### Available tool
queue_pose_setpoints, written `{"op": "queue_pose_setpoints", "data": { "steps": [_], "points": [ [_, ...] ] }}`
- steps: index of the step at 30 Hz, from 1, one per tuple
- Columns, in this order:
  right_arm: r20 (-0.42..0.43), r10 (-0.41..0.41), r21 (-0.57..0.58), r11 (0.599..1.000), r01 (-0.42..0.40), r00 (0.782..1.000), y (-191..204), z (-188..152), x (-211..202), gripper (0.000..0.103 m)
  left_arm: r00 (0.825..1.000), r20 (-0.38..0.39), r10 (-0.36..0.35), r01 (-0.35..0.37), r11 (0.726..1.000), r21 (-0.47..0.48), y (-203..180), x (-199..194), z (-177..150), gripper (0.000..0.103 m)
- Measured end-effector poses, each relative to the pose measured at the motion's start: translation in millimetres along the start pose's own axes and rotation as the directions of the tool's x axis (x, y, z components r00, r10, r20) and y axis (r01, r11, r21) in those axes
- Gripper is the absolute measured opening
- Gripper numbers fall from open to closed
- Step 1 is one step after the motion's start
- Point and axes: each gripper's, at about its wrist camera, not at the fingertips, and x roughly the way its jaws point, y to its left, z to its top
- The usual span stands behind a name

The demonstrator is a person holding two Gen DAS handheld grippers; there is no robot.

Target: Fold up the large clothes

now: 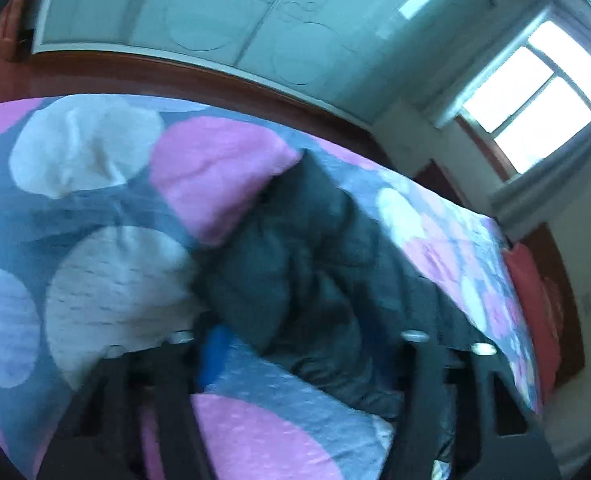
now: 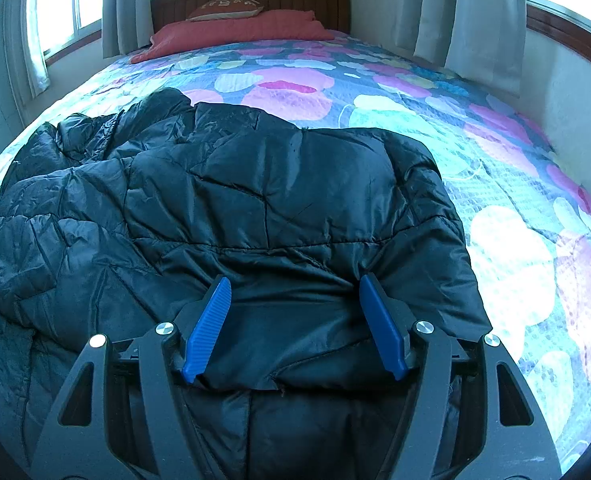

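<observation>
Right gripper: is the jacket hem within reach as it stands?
Probably yes. The right gripper sits with its jaws apart over the black jacket, fabric between the blue pads; nothing blocks it.

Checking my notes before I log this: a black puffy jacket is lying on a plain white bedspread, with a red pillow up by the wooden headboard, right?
Not quite. The bedspread is not plain white; it is grey with large pink and white blotches, as the right wrist view shows. The rest holds: the black puffy jacket lies on it, and a red pillow sits by the wooden headboard.
</observation>
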Motion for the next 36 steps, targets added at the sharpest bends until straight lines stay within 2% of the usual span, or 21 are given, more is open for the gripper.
{"op": "queue_pose_setpoints", "data": {
  "steps": [1,2,5,9,14,16,19,21,25,28,29,32,33,36],
  "points": [
    [0.0,0.001,0.001,1.0,-0.001,1.0,0.0,-0.1,-0.1,0.067,1.0,0.011,0.001,-0.001,1.0,0.004,1.0,-0.1,2.5,0.036],
    [0.0,0.001,0.001,1.0,-0.001,1.0,-0.1,-0.1,-0.1,0.067,1.0,0.014,0.008,-0.009,1.0,0.008,1.1,0.1,4.8,0.025],
    [0.0,0.0,0.0,1.0,0.0,1.0,0.2,-0.3,-0.2,0.067,1.0,0.013,0.01,-0.01,1.0,0.024,-0.2,4.4,8.8,0.014],
    [0.001,0.0,0.0,1.0,0.0,1.0,0.0,-0.2,-0.1,0.067,0.999,0.045,0.014,-0.017,0.997,0.081,-16.4,2.6,11.6,0.01],
    [0.001,0.001,0.001,1.0,-0.001,1.0,0.1,-0.4,-0.3,0.067,0.992,0.116,-0.049,0.024,0.979,0.204,-58.9,-13.1,5.2,0.009],
    [0.0,0.001,0.001,1.0,-0.001,1.0,0.3,-0.6,-0.4,0.067,0.986,0.134,-0.094,0.054,0.959,0.278,-83.3,-25.2,-4.2,0.009],
    [0.001,0.001,0.001,1.0,-0.001,1.0,0.3,-0.7,-0.6,0.067,0.971,0.138,-0.195,0.124,0.907,0.403,-130.7,-42.7,-27.7,0.009],
    [0.001,0.002,0.001,1.0,-0.002,1.0,0.5,-0.5,-0.6,0.067,0.96,0.111,-0.258,0.177,0.862,0.475,-158.9,-54.9,-48.3,0.009],
    [0.002,0.005,0.002,1.0,-0.005,1.0,-0.2,-0.6,-0.8,0.067,0.939,-0.003,-0.344,0.279,0.757,0.591,-216.8,-66.3,-107.1,0.009],
    [0.003,0.01,0.004,1.0,-0.01,1.0,-1.0,0.2,-0.8,0.067,0.923,-0.075,-0.377,0.332,0.682,0.652,-250.8,-71.0,-155.8,0.009],
    [0.003,0.011,0.004,1.0,-0.011,1.0,-1.6,1.0,-0.9,0.067,0.92,-0.091,-0.382,0.342,0.666,0.663,-257.3,-71.5,-167.2,0.009],
    [0.003,0.01,0.004,1.0,-0.01,1.0,-1.5,1.1,-0.9,0.067,0.903,-0.187,-0.388,0.398,0.586,0.706,-288.2,-75.2,-220.9,0.009],
    [0.003,0.01,0.004,1.0,-0.01,1.0,-1.4,1.2,-0.9,0.067,0.899,-0.21,-0.385,0.411,0.572,0.71,-290.6,-76.9,-232.2,0.009],
    [0.004,0.011,0.005,1.0,-0.011,1.0,-1.5,0.7,-0.8,0.067,0.881,-0.274,-0.385,0.45,0.505,0.737,-302.3,-85.6,-277.5,0.009]
  ]
}}
